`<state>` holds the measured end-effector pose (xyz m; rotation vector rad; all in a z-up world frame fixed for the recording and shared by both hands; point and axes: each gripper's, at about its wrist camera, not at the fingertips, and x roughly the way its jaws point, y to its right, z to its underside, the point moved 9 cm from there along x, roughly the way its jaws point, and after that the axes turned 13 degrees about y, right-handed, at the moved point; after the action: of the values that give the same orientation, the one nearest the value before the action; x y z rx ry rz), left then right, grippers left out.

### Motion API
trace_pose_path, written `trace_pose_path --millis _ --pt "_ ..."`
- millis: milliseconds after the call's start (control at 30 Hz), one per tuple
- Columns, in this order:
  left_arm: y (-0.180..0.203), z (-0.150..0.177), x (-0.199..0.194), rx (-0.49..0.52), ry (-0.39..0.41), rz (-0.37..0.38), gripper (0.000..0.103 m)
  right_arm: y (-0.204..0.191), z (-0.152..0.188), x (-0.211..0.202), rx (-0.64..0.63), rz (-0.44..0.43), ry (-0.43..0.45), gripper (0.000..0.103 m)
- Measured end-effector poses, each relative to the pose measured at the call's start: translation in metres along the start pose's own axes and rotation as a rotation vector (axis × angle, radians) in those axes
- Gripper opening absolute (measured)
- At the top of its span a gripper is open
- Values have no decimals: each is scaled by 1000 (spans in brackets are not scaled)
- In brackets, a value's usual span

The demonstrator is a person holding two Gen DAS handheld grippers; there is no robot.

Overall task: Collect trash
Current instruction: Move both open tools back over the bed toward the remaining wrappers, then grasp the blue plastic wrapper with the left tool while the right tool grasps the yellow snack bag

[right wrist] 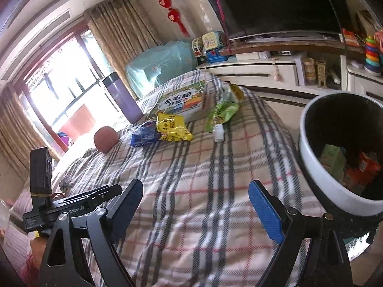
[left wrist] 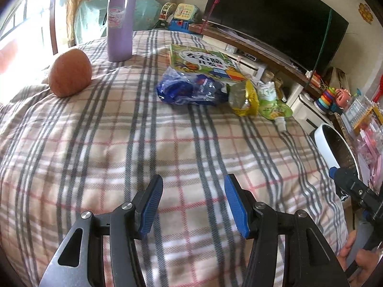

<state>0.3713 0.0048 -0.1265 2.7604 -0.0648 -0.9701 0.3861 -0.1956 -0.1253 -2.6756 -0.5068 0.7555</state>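
Left gripper (left wrist: 194,201) over the near part of the bed (left wrist: 119,148), jaws partly apart, nothing between the two blue pads (left wrist: 235,206). Right gripper (right wrist: 196,205) likewise above the plaid cover, jaws spread wide and empty. No earlier view to compare.

Three pieces of trash on the bed, clustered toward the far right edge: one blue wrapper (left wrist: 189,91), crumpled; one yellow packet (left wrist: 244,98) touching the blue wrapper's right end; one green pouch (left wrist: 273,102) with a white cap, just beside the yellow packet and nearest the right edge. In the right wrist view the same three: blue wrapper (right wrist: 143,134), yellow packet (right wrist: 172,126) overlapping it, green pouch (right wrist: 222,110) a little apart to the right, cap pointing toward the near side.

One book (left wrist: 205,62) lying flat behind the trash, near the far edge. One purple bottle (left wrist: 121,21) standing upright toward the far left corner. One reddish-brown egg-shaped thing (left wrist: 70,73) near the left edge, well apart from the trash.

One bin (right wrist: 318,167), white outside and dark inside, off the bed's right edge; several cartons (right wrist: 335,160) inside, green and orange, exact count unclear.
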Motion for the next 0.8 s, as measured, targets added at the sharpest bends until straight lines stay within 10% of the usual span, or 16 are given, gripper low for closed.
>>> trace_pose_path --millis 800 --pt "-44 -55 66 -51 20 -28 53 -31 -2 86 -5 -54 -118 91"
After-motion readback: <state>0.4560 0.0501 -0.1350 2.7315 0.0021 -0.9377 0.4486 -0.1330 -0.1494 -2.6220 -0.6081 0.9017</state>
